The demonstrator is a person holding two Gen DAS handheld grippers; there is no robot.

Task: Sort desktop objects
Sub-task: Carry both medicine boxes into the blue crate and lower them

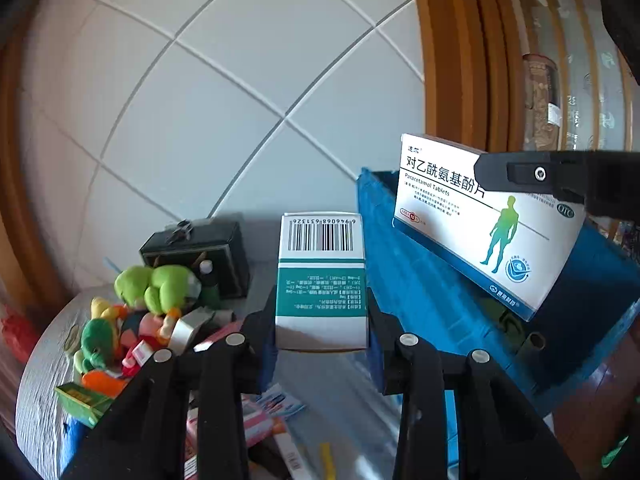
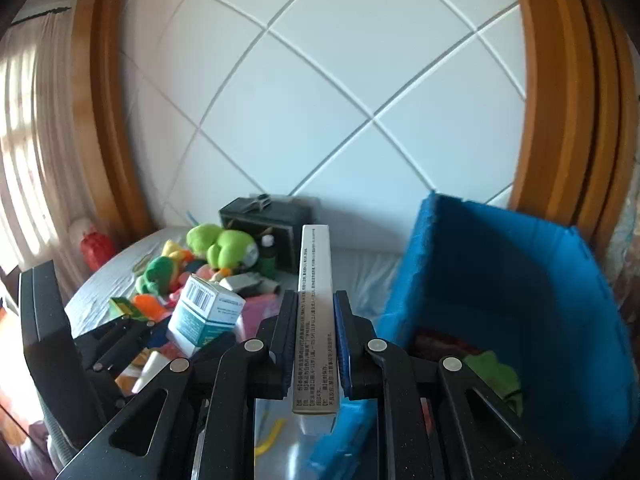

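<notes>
My left gripper (image 1: pixel 322 320) is shut on a white and teal medicine box (image 1: pixel 322 276) with a barcode on top, held above the table. The same box (image 2: pixel 204 314) shows in the right wrist view at the left. My right gripper (image 2: pixel 316 332) is shut on a flat white paracetamol box (image 2: pixel 316 300), seen edge-on. In the left wrist view that paracetamol box (image 1: pixel 480 232) hangs over the blue bin (image 1: pixel 420 292), with a black finger (image 1: pixel 532 174) on it. The blue bin (image 2: pixel 500 264) stands open to the right of my right gripper.
A pile of plush toys (image 1: pixel 156 288) and small packs lies on the grey table (image 1: pixel 44 364) at the left. A dark box (image 1: pixel 196 252) stands at the back by the white tiled wall. A red object (image 2: pixel 94 248) sits at the far left. A wooden frame (image 1: pixel 452 60) stands behind the bin.
</notes>
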